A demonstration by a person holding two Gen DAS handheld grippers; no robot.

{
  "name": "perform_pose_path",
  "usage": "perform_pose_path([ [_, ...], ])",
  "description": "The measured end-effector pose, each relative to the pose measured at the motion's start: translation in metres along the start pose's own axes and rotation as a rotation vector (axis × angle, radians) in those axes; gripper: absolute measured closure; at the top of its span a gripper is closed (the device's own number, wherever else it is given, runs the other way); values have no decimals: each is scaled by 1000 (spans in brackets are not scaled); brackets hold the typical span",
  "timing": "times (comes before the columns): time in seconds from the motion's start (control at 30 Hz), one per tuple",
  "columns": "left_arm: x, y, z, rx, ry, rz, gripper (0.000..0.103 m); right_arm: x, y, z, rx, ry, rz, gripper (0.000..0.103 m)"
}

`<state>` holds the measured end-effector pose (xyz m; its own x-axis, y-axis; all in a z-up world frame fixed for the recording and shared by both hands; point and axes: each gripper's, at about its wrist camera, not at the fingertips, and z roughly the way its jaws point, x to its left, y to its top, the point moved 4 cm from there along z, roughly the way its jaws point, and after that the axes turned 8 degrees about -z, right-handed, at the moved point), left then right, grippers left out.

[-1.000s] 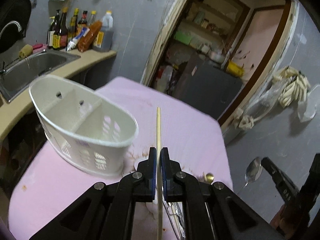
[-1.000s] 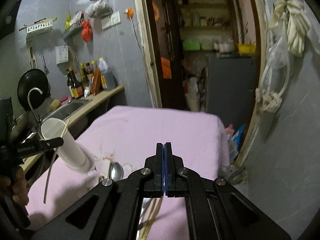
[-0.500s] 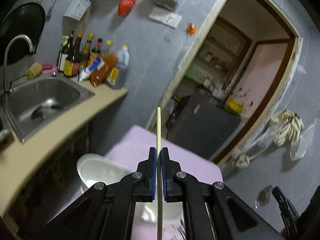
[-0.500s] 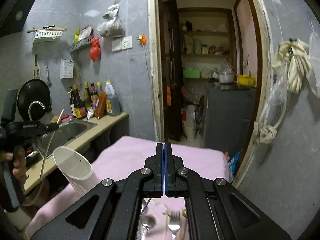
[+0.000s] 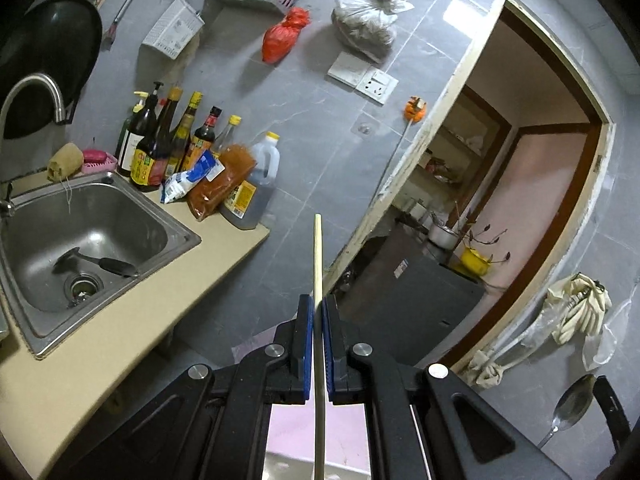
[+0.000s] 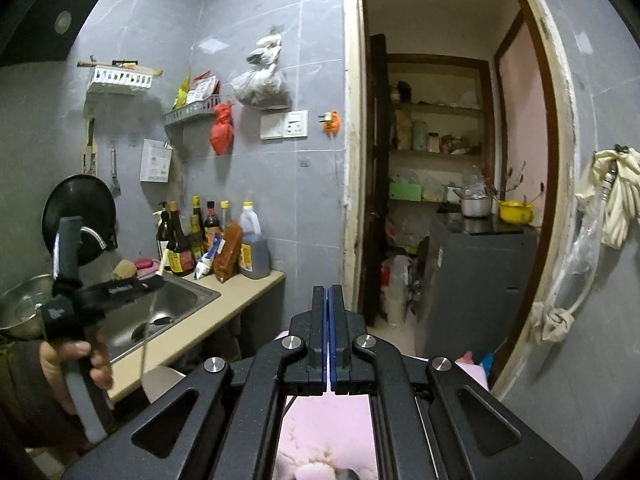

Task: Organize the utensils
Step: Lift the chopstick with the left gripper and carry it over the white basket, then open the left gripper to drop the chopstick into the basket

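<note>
One chopstick (image 5: 318,264) is pinched in your left tongs (image 5: 317,312); right tongs (image 6: 328,300) closed, apparently empty. Tilting could let it slide out.

The chopstick's (image 5: 318,264) lower end runs off the left wrist view's bottom edge.

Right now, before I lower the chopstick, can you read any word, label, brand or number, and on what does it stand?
No text can be read with certainty.
White lettering on the black left gripper: blurred.
Yellow labels on the dark glass sauce bottles: too small.
Print on the white card on the grey wall: too small.
White sticker on the grey cabinet: blurred.
</note>
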<state>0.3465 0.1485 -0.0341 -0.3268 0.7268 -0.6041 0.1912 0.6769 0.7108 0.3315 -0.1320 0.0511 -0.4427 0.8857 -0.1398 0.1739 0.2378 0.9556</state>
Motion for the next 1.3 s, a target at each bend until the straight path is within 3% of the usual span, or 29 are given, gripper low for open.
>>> perform_pose_path([
  [0.5, 11, -26, 25, -7, 14, 50, 98, 53, -53, 49, 116, 28, -20, 102],
  [1.3, 15, -43, 1, -27, 13, 176, 98, 63, -88, 45, 210, 67, -1, 101],
])
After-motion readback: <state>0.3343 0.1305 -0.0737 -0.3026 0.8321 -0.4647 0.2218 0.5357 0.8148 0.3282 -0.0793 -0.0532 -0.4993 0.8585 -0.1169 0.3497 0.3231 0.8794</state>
